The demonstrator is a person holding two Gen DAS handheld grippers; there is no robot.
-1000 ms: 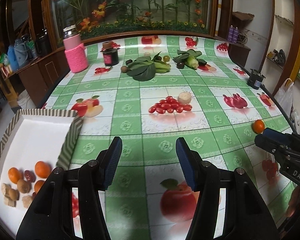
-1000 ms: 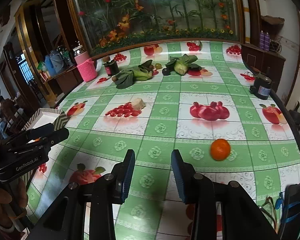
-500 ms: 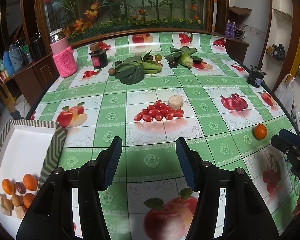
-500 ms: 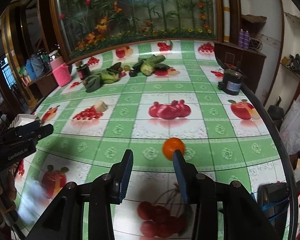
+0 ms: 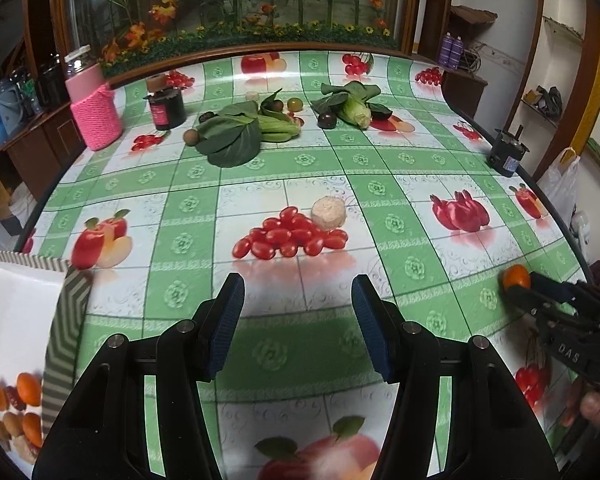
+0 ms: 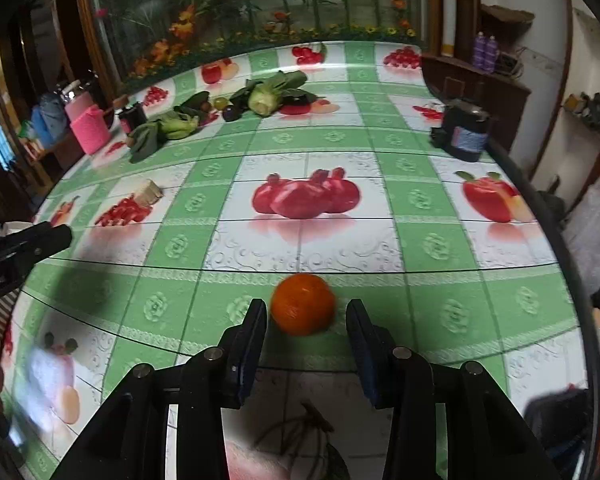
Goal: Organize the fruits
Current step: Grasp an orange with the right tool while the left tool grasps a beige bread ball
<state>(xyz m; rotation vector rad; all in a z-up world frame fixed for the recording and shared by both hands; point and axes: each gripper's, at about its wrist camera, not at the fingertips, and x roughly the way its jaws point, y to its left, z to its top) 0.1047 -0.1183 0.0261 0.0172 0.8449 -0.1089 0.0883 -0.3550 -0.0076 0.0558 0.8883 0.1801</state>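
A small orange [image 6: 302, 304] lies on the green fruit-print tablecloth [image 6: 340, 152], just in front of and between the fingertips of my open right gripper [image 6: 306, 320]; the fingers do not touch it. It also shows at the right edge of the left wrist view [image 5: 517, 277], at the right gripper's tips. My left gripper [image 5: 298, 298] is open and empty over the near middle of the table. A white tray with a striped rim [image 5: 66, 320] at the near left holds several oranges and brown fruits [image 5: 18, 404]. A round beige fruit [image 5: 329, 212] sits mid-table.
Leafy greens [image 5: 236, 136], a cabbage-like vegetable [image 5: 354, 108] and small round fruits lie at the far side. A pink knitted jar [image 5: 94, 110] and a dark jar [image 5: 166, 106] stand far left. A dark can [image 6: 462, 134] stands by the right edge.
My right gripper has moved forward so the orange now lies at its open fingertips. My left gripper has shifted right and forward; the tray has slid toward the left edge.
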